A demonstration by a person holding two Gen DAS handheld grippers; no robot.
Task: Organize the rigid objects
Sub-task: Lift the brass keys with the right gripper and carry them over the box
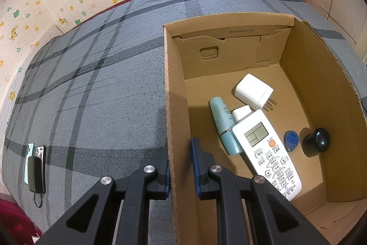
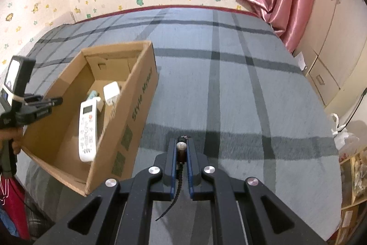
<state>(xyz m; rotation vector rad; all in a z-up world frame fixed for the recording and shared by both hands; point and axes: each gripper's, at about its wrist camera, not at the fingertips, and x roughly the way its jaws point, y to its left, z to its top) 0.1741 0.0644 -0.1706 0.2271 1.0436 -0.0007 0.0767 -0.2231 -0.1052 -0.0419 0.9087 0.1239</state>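
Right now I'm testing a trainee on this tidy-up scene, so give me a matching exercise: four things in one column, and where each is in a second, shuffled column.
Things:
1. remote control
2. beaded cord
3. phones
4. cardboard box wall

Places:
A. lying on the grey checked bedcover, outside the box
B. between the left gripper's fingers
C. on the box floor, beside a teal bottle
D. clamped in the right gripper

Pairs: 1-C, 2-D, 3-A, 4-B
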